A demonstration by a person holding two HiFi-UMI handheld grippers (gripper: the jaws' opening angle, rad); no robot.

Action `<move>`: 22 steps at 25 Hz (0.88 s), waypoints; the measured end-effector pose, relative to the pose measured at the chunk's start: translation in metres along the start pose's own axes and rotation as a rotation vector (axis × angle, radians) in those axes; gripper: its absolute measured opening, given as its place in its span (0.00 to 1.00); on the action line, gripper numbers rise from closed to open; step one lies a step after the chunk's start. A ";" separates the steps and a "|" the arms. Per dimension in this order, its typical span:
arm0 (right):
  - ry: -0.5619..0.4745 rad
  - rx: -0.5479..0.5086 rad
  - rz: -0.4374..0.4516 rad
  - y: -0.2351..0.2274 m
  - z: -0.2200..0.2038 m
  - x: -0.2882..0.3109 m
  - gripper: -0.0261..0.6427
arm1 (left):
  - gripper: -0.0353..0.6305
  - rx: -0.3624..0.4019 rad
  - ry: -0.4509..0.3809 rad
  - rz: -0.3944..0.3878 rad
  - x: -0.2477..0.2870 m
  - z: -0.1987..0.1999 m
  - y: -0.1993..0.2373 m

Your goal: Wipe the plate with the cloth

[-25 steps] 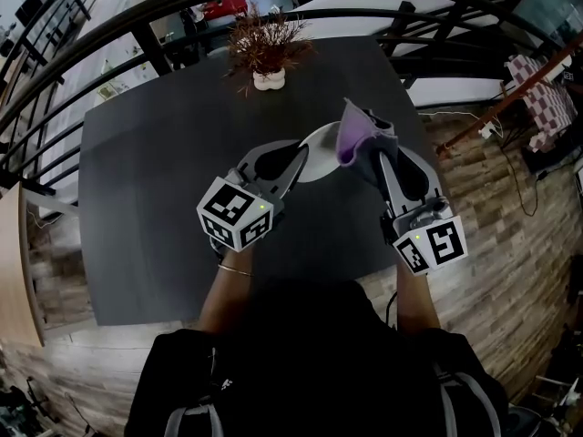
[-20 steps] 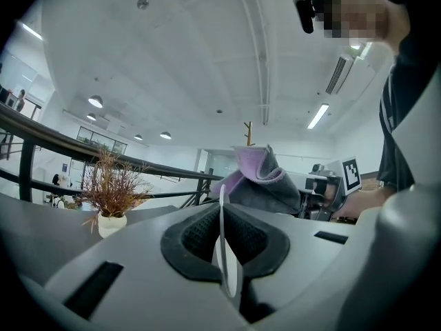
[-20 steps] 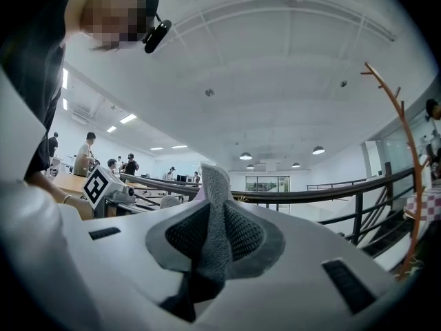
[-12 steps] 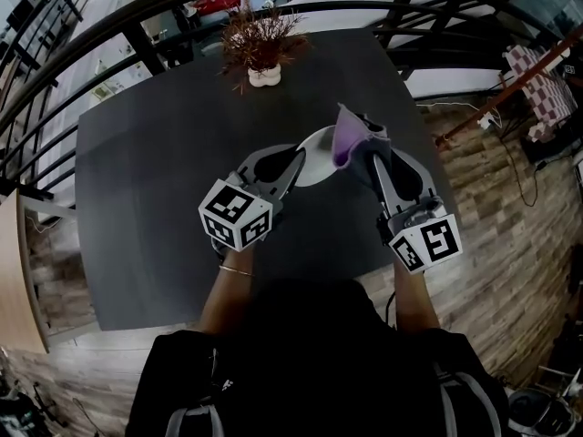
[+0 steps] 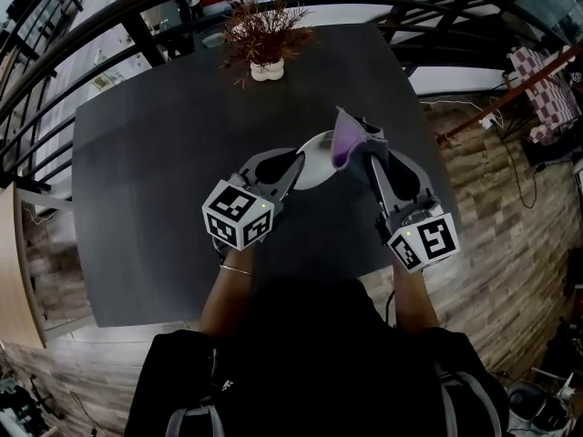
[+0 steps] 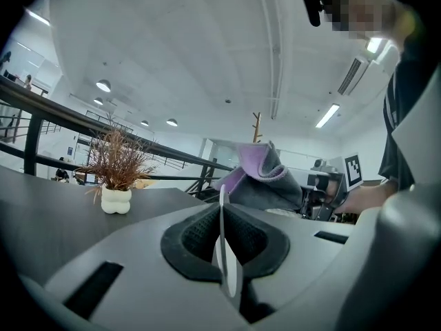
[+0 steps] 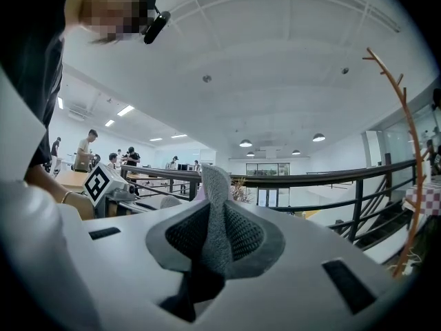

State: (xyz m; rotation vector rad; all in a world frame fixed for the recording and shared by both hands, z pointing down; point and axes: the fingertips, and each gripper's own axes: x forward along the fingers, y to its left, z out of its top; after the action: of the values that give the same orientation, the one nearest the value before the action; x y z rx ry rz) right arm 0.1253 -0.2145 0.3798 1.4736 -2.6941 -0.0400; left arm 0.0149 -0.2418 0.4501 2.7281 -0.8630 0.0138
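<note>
Head view: left claw [image 5: 297, 161] pinches plate [image 5: 319, 151], right claw [image 5: 368, 154] cloth [image 5: 345, 137], apparently level.

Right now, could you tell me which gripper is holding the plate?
The left gripper, shut on the white plate at its rim; the right gripper grips the cloth instead.

No room between the fingers of the left gripper [image 5: 296, 157]: taken up by the edge of the round white plate [image 5: 316, 157]. None between the fingers of the right gripper [image 5: 369, 153] either, packed with the grey-and-purple cloth [image 5: 351, 135], bunched just past the fingertips. Ahead of both sets of fingers, bare dark grey tabletop [image 5: 155, 144], then a dried reddish plant in a small white pot [image 5: 265, 48], then the black metal railing [image 7: 310, 179]. Left of the left fingers, wide open tabletop. Right of the right fingers, the table edge close by.
</note>
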 end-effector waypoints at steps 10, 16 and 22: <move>0.055 0.028 0.009 -0.006 -0.024 0.008 0.13 | 0.08 -0.050 0.061 0.019 0.008 -0.027 0.010; 0.075 0.044 0.028 -0.006 -0.036 0.013 0.13 | 0.08 -0.065 0.100 0.028 0.010 -0.042 0.015; 0.083 0.064 0.043 -0.004 -0.049 0.018 0.13 | 0.08 -0.069 0.118 0.024 0.012 -0.051 0.019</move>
State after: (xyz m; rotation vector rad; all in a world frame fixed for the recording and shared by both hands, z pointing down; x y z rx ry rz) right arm 0.1227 -0.2318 0.4290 1.4006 -2.6825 0.1080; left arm 0.0177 -0.2496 0.5054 2.6230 -0.8470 0.1454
